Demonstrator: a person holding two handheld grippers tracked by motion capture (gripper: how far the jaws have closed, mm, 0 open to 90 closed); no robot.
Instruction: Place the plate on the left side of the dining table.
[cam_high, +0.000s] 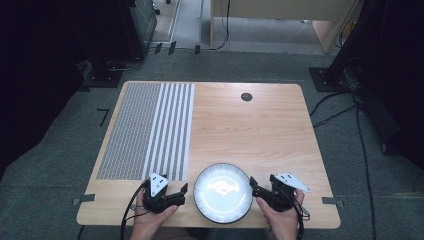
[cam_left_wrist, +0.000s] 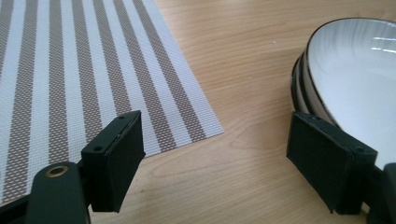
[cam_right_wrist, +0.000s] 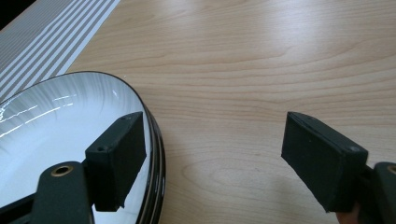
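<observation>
1. Left gripper, lower left of the high view: black body, grey three-cornered plate on top with dark dots, black cable looping off its left side.
2. Right gripper, lower right: same black body, grey plate, cable trailing down.
3. Gripper views: blocky black pads, small screw holes, one brass-ringed hole at lower left.
4. Forearms bare, no sleeves.

Your left tongs hide the plates' near rim at four o'clock; the stack's count stays unclear, and the placemat runs off at nine.
</observation>
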